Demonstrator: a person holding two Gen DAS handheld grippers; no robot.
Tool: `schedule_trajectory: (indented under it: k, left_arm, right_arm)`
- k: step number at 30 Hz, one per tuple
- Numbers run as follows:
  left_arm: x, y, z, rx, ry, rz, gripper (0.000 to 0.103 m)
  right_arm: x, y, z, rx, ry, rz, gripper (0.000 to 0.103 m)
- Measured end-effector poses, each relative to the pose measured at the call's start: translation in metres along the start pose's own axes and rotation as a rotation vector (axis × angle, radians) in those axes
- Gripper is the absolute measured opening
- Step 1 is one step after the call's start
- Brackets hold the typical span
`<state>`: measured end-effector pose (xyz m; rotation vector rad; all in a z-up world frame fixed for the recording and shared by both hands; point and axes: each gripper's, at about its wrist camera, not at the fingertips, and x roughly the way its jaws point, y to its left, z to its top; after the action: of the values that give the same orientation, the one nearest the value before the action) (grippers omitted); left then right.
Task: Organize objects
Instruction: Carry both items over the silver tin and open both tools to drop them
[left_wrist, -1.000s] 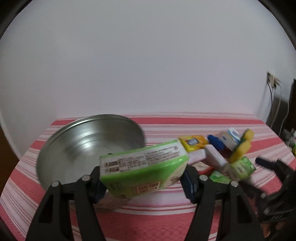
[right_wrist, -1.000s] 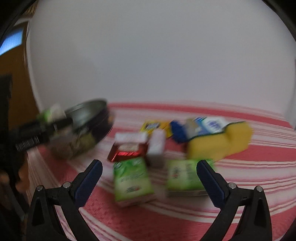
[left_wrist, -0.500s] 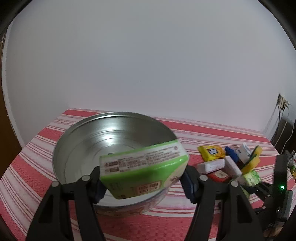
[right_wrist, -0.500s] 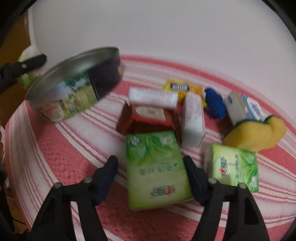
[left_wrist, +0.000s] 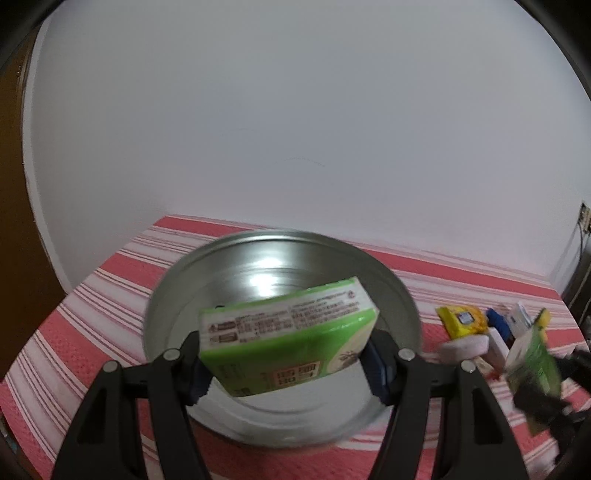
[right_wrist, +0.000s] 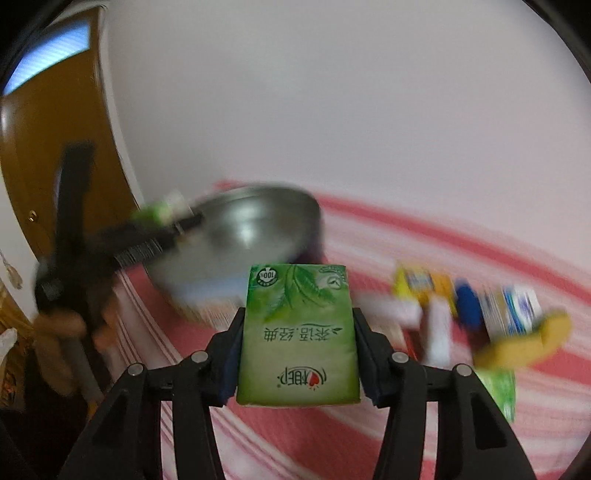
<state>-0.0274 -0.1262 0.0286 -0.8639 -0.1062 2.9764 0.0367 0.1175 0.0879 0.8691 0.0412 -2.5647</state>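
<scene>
Round silver metal tin (left_wrist: 280, 266) sits on the red-and-white striped counter (left_wrist: 92, 314), mouth up, likely the collection bin. Left hand-held gripper (left_wrist: 288, 362) holds 1 green tissue pack (left_wrist: 288, 332) over the tin, apparently for dropping in. Right hand-held gripper (right_wrist: 297, 354), jaws closing, clamps a 2nd green tissue pack (right_wrist: 299, 332) clear of the counter. Small leftover items (right_wrist: 461, 306) wait nearby.

My left jaws hold a green tissue pack (left_wrist: 288, 341) tilted above the round metal tin (left_wrist: 258, 266). My right jaws are closing on another green tissue pack (right_wrist: 298, 334), lifted off the striped cloth.
</scene>
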Motion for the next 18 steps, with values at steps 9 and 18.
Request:
schedule_trajectory:
  k: [9,18]
  left_arm:
    - [0.032,0.027,0.024,-0.018,0.028,0.135,0.066]
    - [0.072,0.051,0.032,-0.050,0.134,0.201,0.066]
  right_arm:
    - [0.093,0.019,0.063,0.062,-0.017,0.047,0.055]
    - [0.179,0.019,0.081,0.131,0.124,0.047,0.055]
